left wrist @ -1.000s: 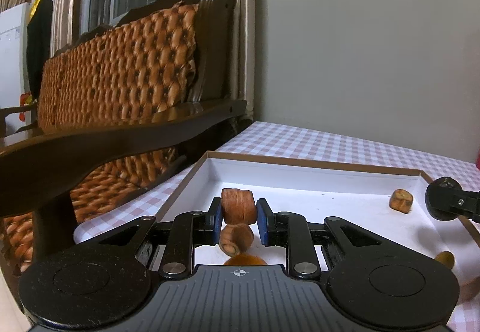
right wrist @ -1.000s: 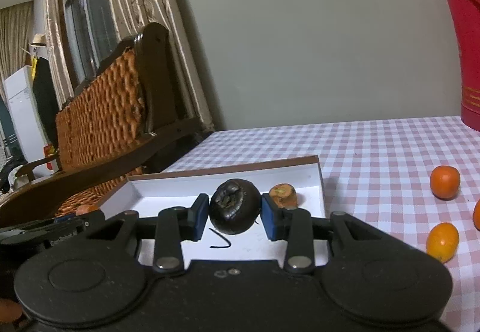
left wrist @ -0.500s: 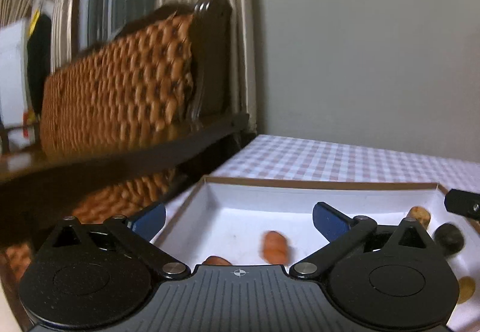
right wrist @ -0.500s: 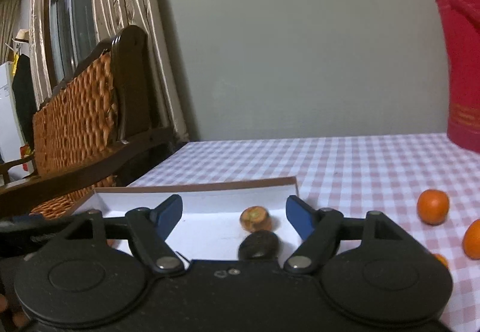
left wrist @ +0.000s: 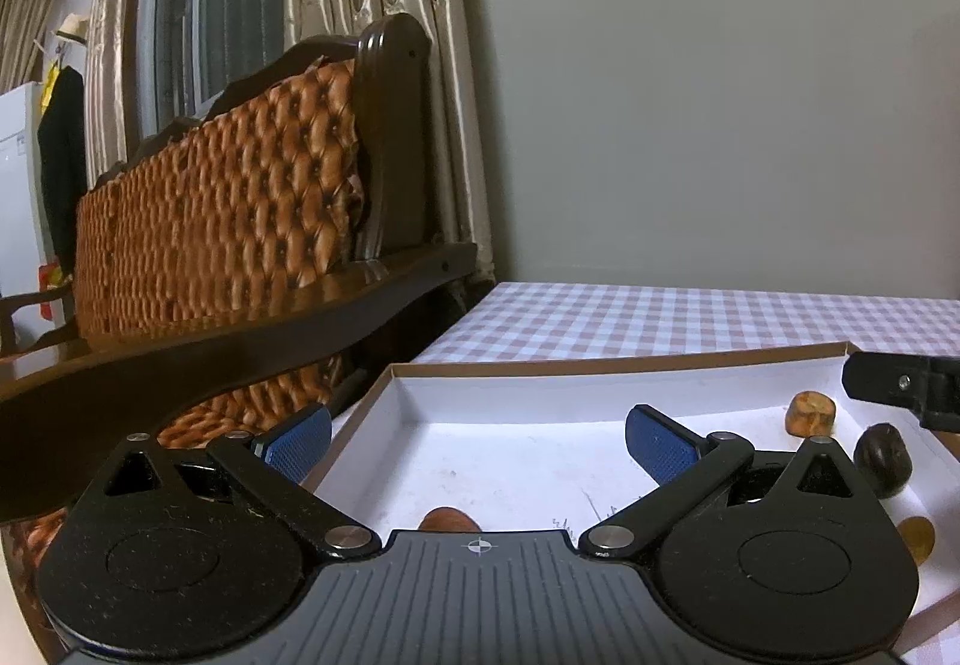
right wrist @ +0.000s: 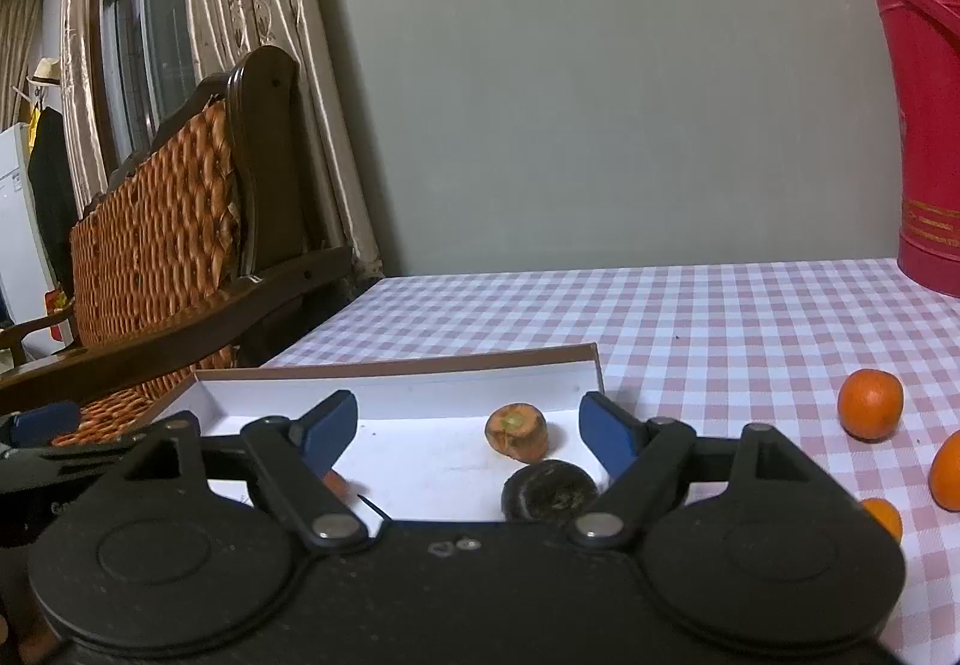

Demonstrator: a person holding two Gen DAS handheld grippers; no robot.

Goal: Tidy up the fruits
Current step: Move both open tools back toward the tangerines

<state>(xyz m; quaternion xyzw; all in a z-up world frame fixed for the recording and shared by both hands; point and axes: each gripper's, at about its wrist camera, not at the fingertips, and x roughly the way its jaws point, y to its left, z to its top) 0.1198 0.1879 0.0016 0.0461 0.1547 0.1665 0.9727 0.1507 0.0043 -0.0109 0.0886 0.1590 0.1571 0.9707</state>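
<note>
A white box with a brown rim [left wrist: 600,365] lies on the checked tablecloth. My left gripper [left wrist: 480,446] stands wide open above its left part, nothing between the pads. A brown chunk [left wrist: 447,518] peeks out just past the gripper body. A carrot-like stub [left wrist: 810,413], a dark round fruit [left wrist: 882,461] and a small yellow fruit [left wrist: 917,539] lie at the box's right end. My right gripper [right wrist: 468,434] hangs over the box [right wrist: 420,365], its jaws opening and holding nothing. The dark fruit [right wrist: 549,491] lies free beneath them, beside the stub [right wrist: 517,431].
Three oranges [right wrist: 870,404] [right wrist: 948,470] [right wrist: 882,515] sit on the cloth to the right of the box. A red thermos [right wrist: 918,113] stands at the far right. A dark wooden sofa with a tufted orange back [left wrist: 228,221] borders the table's left side.
Both grippers went from shut to open. The left let go of the brown chunk and the right let go of the dark fruit; both pieces now lie in the box.
</note>
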